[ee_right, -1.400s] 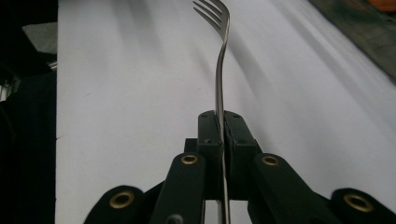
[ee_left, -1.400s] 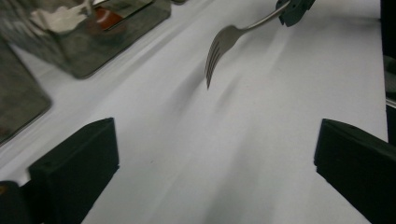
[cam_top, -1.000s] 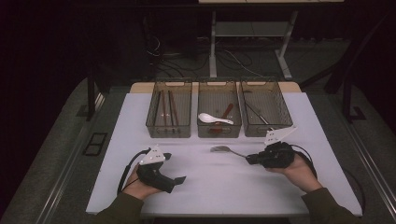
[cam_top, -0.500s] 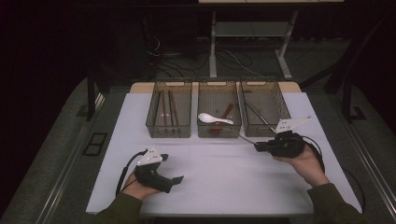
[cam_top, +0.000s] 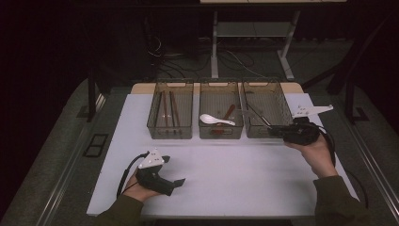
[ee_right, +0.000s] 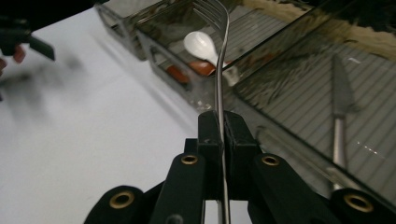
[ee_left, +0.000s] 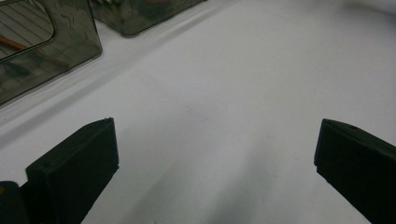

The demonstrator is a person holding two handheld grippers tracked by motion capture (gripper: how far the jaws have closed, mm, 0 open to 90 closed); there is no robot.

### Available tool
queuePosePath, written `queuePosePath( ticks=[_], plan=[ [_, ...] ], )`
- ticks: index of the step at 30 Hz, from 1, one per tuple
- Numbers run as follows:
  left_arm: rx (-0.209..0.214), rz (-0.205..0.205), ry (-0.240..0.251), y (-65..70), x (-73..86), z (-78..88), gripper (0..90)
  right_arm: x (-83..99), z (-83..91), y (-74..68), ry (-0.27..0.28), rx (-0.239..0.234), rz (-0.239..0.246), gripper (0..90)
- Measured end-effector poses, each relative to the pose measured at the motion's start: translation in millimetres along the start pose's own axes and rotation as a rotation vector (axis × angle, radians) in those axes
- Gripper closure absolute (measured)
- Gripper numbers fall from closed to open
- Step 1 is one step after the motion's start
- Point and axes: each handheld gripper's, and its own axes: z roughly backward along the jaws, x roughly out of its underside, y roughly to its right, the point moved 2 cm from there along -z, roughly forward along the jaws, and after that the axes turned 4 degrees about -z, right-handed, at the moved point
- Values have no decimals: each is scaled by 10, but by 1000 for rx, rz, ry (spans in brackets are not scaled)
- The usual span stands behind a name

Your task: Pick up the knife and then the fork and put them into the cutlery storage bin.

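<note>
On the white table (cam_top: 244, 179) stand three clear bins side by side; the right bin (cam_top: 277, 101) holds a knife (ee_right: 340, 100), the middle bin (cam_top: 221, 92) a white spoon (cam_top: 214, 119). Just before the right bin, the right gripper (cam_top: 277, 131) is clamped on a fork (ee_right: 219, 70), tines raised over the bins. Nearer the person, the left gripper (cam_top: 179, 182) rests with jaws wide apart, holding nothing.
</note>
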Motion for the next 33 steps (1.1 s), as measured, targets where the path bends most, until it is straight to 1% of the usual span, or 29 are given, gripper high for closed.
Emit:
queuePosePath(
  ticks=[5,8,10,13,17,18,20,22,24,29,33],
  plan=[
    [-4,-3,-4,2,1,1,0,-85,4,98,16,47,-33,867],
    [-3,-4,-4,2,1,0,0,-128,-1,177,22,85,-49,867],
    [-2,-5,-4,1,1,0,0,-157,-1,240,27,116,-67,867],
    [-1,-8,-7,1,2,-2,0,-200,-22,341,25,147,-106,867],
    [1,-7,-7,11,1,-10,0,-259,-80,481,20,193,-143,867],
    [4,-7,-9,12,2,-11,0,-273,-97,512,16,208,-151,867],
    [5,-10,-14,13,3,-13,0,-294,-142,569,6,221,-166,867],
    [5,-9,-15,14,5,-16,0,-308,-188,617,-3,250,-179,867],
    [6,-9,-16,13,5,-16,0,-309,-241,664,-12,268,-195,867],
    [10,-12,-21,18,6,-18,0,-263,-393,733,-81,296,-215,866],
    [16,-11,-24,22,9,-27,0,-227,-507,746,-127,312,-217,865]
  ],
)
